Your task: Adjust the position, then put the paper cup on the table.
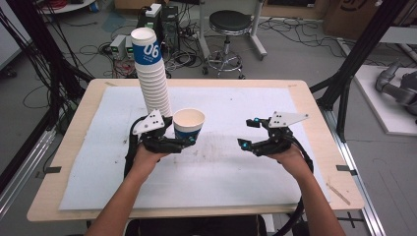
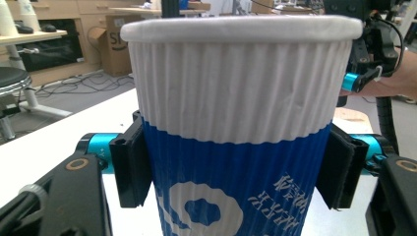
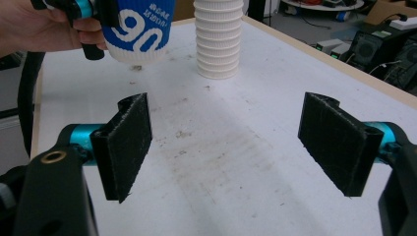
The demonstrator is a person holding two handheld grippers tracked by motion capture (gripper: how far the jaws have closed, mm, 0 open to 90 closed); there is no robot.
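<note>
Clamping paper cup [image 2: 236,128], L gripper [image 1: 183,141]; R gripper [image 3: 226,147] spread wide, nothing between.

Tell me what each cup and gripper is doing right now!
Blue-and-white ribbed paper cup: upright, empty, clamped by the left hand-held gripper.
Tall stack of white ribbed paper cups: standing on the table, leaning slightly.
Right hand-held gripper: open, nothing between its pads, above the stained white table mat.
</note>
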